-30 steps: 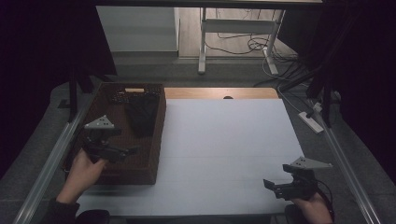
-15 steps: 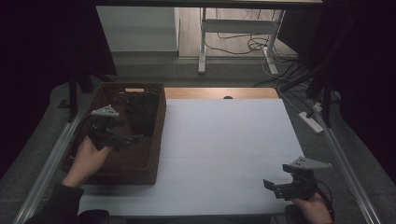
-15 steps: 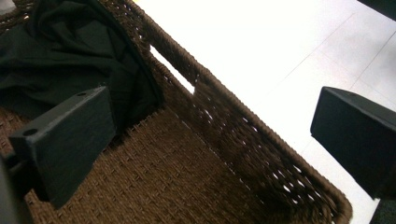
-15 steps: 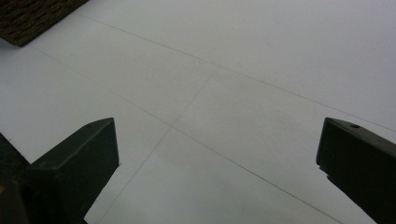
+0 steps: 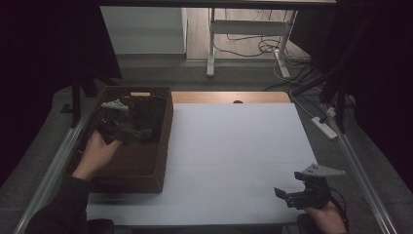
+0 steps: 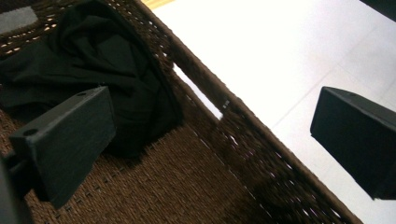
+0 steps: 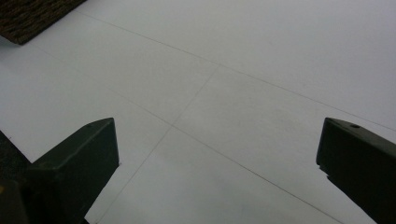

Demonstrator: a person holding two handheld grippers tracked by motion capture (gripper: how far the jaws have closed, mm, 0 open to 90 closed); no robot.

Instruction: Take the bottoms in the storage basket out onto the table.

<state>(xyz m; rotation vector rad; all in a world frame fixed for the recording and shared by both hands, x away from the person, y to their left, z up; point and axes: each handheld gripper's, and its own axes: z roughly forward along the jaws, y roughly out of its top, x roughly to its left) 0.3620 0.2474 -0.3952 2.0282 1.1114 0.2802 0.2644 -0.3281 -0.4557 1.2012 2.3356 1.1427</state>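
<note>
A brown woven basket (image 5: pixel 146 168) stands at the table's left side, with a crumpled black cloth (image 5: pixel 148 114) in its far end. My left gripper (image 5: pixel 139 132) hovers inside the basket just short of the cloth, jaws open and holding nothing. In the left gripper view the cloth (image 6: pixel 93 60) lies by the left jaw, and the basket's wall (image 6: pixel 247 140) runs between the jaws of the left gripper (image 6: pixel 210 135). My right gripper (image 5: pixel 282 194) rests near the table's front right corner. It is open over the bare white surface, as the right gripper view (image 7: pixel 217 158) shows.
The white table top (image 5: pixel 234 141) stretches from the basket to the right edge. A metal rail (image 5: pixel 363 180) runs along the right side. Beyond the far edge are a desk frame (image 5: pixel 212 44) and cables (image 5: pixel 272 48) on the floor. A basket corner (image 7: pixel 32 16) shows in the right gripper view.
My left gripper has moved away from the person along the basket, toward the black cloth. The right gripper has stayed where it was.
</note>
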